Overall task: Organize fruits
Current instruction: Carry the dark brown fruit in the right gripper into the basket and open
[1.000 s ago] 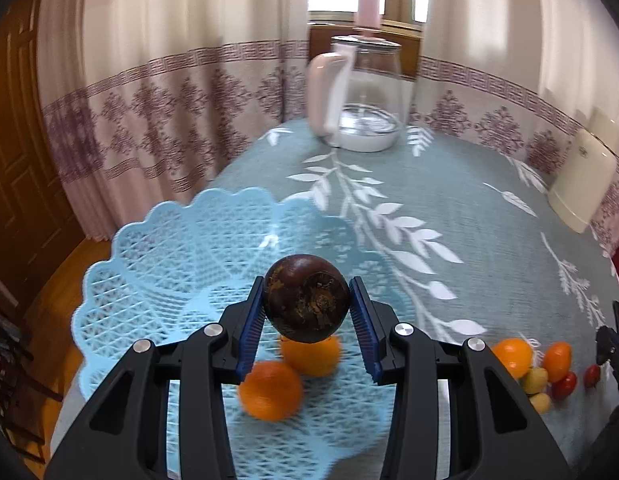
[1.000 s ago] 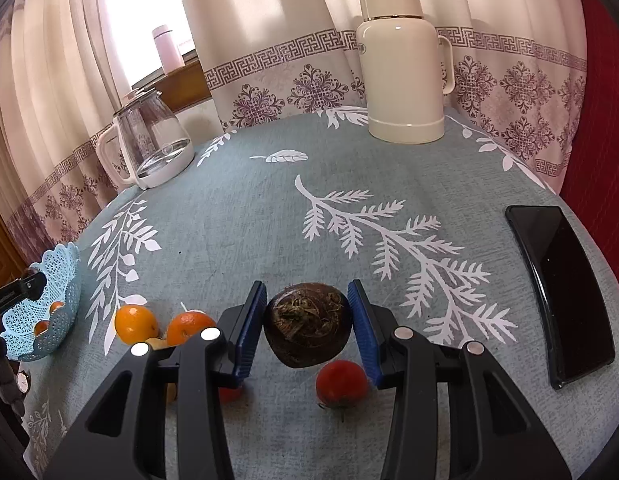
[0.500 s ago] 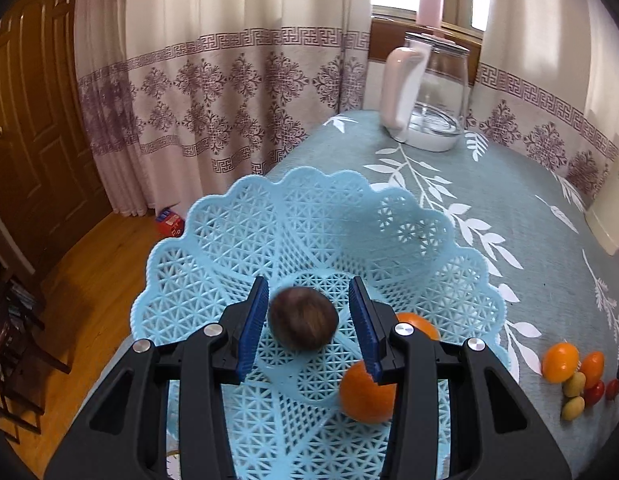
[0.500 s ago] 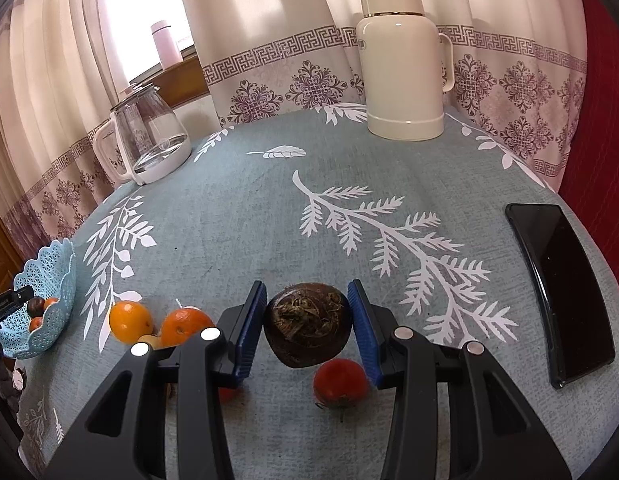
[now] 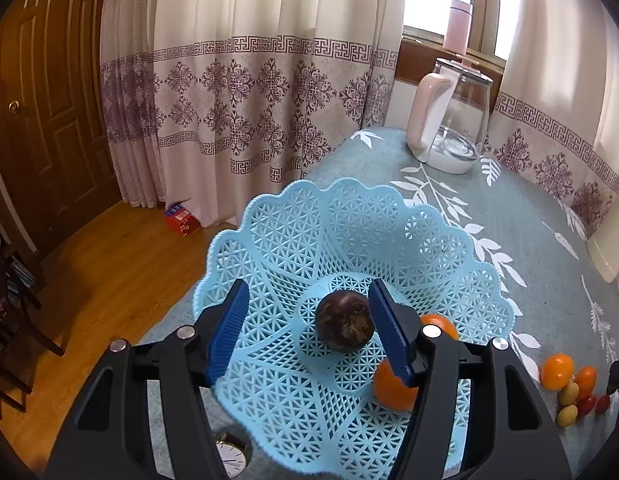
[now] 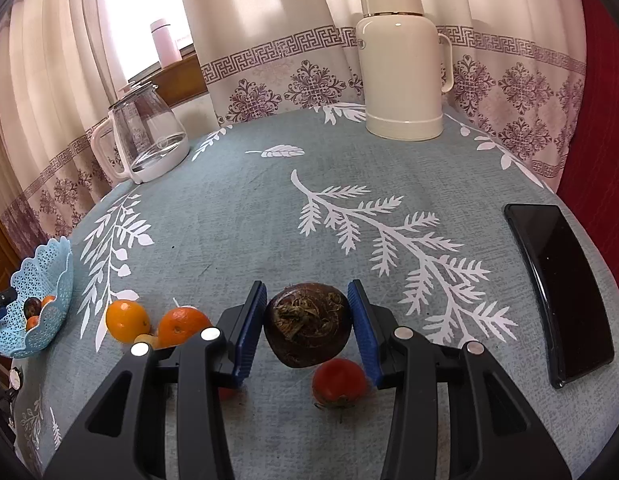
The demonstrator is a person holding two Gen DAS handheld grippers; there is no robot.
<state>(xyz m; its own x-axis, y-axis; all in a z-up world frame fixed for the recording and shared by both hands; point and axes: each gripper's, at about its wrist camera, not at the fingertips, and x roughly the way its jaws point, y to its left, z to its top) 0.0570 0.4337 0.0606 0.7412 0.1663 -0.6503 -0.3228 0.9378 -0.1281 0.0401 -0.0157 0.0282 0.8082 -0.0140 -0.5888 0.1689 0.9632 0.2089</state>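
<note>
left tongs (image 5: 305,326) are hanging wide over the blue basket (image 5: 349,220); a dark round fruit (image 5: 344,321) is lying loose on the basket floor beside two oranges (image 5: 395,386). right tongs (image 6: 307,320) are gripping a second dark fruit (image 6: 308,323) above the bench (image 6: 237,208), a tomato (image 6: 339,380) lying underneath.

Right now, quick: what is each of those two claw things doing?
Left gripper: jaws open, holding nothing; a dark round fruit lies in the blue basket between them.
Right gripper: jaws closed on a dark brown fruit.
</note>
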